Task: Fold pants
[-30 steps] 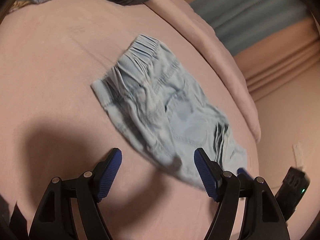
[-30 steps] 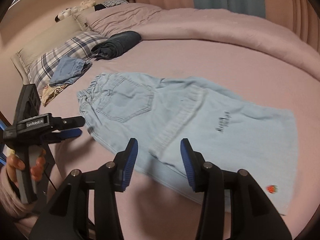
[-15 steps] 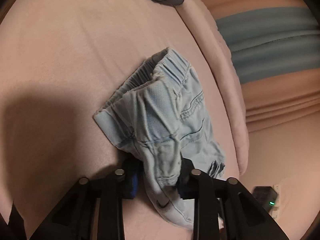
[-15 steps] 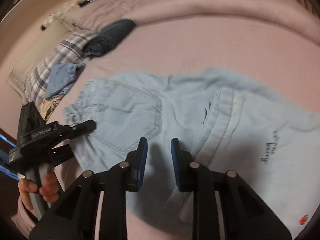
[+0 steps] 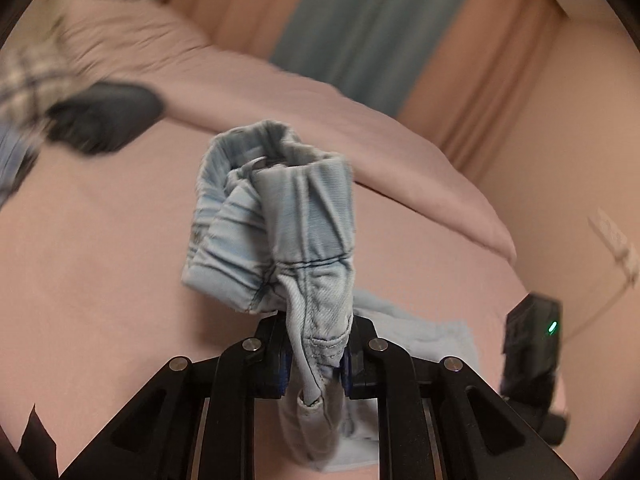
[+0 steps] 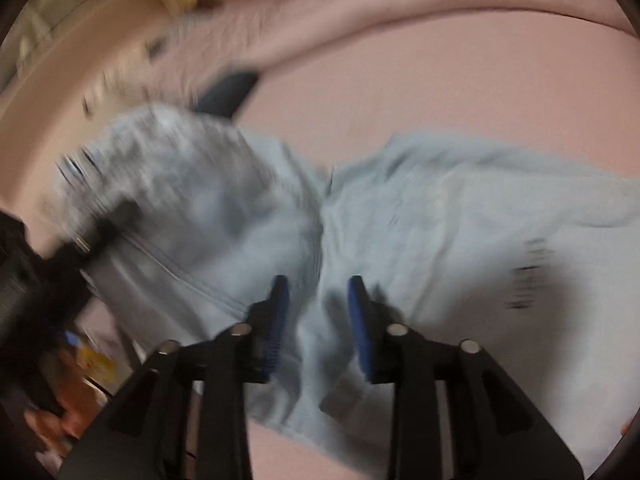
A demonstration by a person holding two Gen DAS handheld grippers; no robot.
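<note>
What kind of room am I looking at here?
Most likely a bedroom. The light blue denim pants are being handled over a wide bed with a pink sheet, a plaid pillow lies at its head, and peach and grey-blue curtains hang behind.

Two hand-held grippers, one clamped on denim, one with jaws parting.

At the bottom centre of the left wrist view, the left gripper is closing, its blue pads pinching a bunched fold of the pants. At the bottom centre of the blurred right wrist view, the right gripper is opening, with denim lying between its pads; whether they touch it is unclear.
</note>
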